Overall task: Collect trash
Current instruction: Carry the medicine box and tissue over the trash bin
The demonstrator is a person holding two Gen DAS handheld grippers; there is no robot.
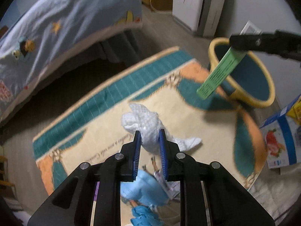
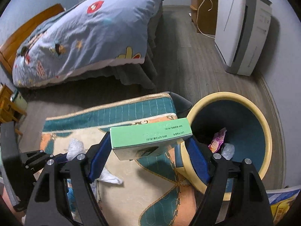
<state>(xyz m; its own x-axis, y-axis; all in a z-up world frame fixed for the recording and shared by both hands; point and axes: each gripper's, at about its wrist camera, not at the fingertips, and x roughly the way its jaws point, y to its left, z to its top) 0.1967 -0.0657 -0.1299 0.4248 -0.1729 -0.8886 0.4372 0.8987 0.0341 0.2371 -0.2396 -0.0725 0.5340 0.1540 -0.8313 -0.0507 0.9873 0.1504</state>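
Observation:
My left gripper [image 1: 150, 134] is shut on a crumpled white paper towel [image 1: 144, 120] and holds it above the patterned rug [image 1: 105, 128]. My right gripper [image 2: 150, 139] is shut on a green carton [image 2: 150, 136], held beside the rim of the yellow bin [image 2: 267, 131]. From the left wrist view the green carton [image 1: 220, 73] hangs at the bin's [image 1: 263, 101] near rim, held by the right gripper [image 1: 242, 45]. The bin holds a pink wrapper [image 2: 218, 139] and a clear wrapper [image 2: 228, 150]. The left gripper with the white towel [image 2: 75, 146] shows at the right wrist view's left.
A bed [image 2: 84, 37] with a blue quilt stands beyond the rug. A white appliance [image 2: 242, 28] and a wooden cabinet [image 2: 205, 11] stand by the far wall. A blue and white box [image 1: 280, 133] lies right of the rug. Blue cloth [image 1: 146, 188] and white paper [image 2: 111, 177] lie on the rug.

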